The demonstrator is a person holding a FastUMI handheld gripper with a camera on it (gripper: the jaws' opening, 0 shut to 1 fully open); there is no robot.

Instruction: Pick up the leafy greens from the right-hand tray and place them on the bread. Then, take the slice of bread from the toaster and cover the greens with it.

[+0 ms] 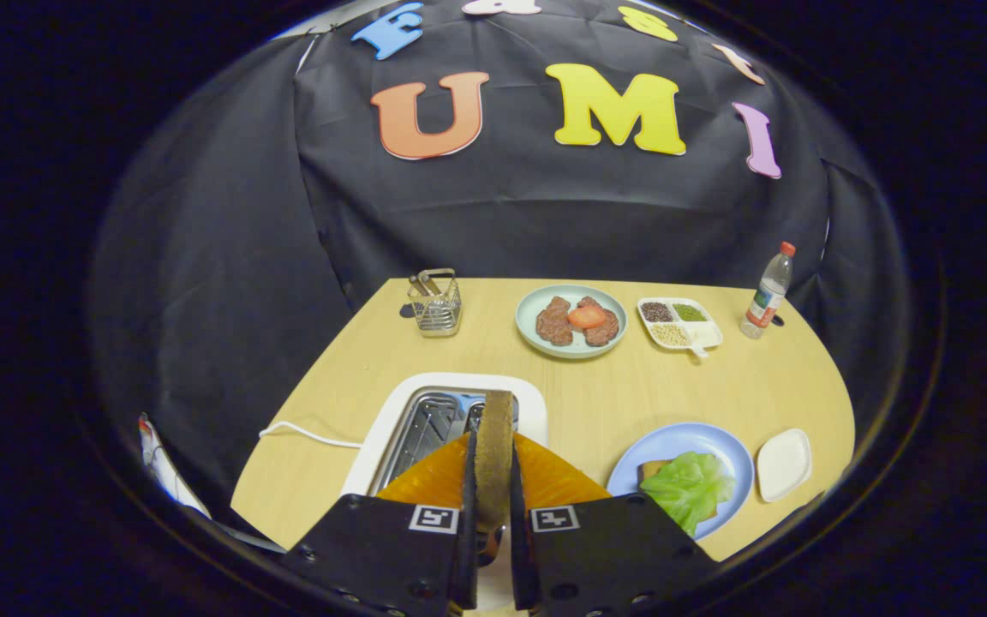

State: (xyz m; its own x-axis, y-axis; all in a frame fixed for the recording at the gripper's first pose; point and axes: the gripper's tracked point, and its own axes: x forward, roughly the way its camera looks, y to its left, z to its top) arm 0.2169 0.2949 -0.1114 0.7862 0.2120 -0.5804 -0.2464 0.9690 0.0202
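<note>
We are in the second step: the greens point(689, 485) already lie on the bread on the blue plate point(716, 441). The tool point(491, 480) grips the bread slice point(494, 446) upright between both fingers, above the toaster point(391, 428). Next, we judge, carry it right and lay it flat over the greens.

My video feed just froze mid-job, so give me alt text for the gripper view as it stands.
The gripper is shut on a slice of bread, held upright on edge above the white toaster. Beside it, a blue plate holds leafy greens lying on another bread slice. Beyond on the wooden table: a plate of meat and a bottle.
</note>
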